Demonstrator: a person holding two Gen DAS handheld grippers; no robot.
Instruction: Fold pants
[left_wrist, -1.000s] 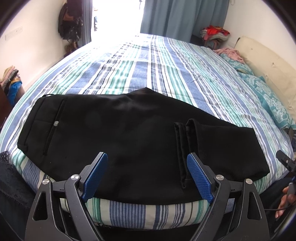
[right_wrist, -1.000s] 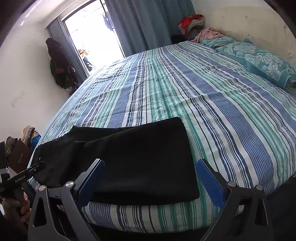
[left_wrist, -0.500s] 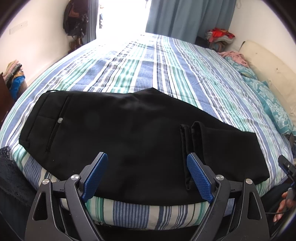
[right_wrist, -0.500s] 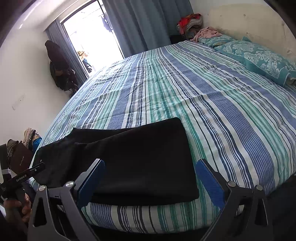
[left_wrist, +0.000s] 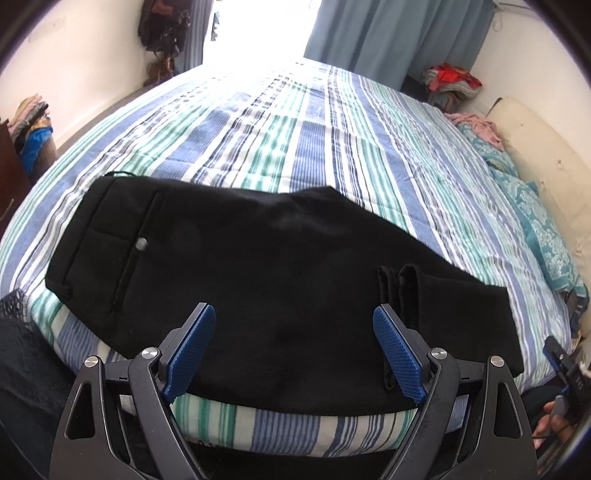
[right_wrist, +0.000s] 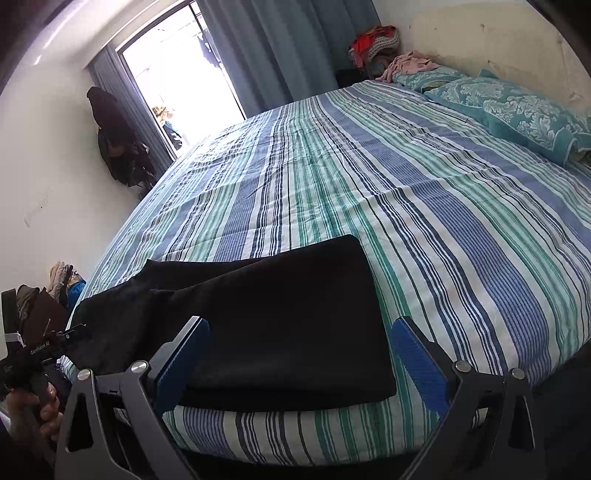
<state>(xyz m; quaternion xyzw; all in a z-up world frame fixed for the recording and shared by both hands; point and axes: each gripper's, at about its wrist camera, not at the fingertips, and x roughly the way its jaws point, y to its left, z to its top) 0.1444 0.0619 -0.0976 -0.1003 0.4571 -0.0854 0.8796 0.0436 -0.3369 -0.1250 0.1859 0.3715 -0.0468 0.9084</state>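
Both tools gape empty near folded black pants (left_wrist: 280, 280) on bed (left_wrist: 332, 140).

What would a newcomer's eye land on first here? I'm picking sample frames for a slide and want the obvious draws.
First the black pants, lying partly folded along the near edge of the striped bed, with the leg hems doubled back on top. Next come the blue pads of the left gripper and right gripper, both with jaws open and holding nothing, in front of the pants. Teal patterned pillows lie at the bed's far right.
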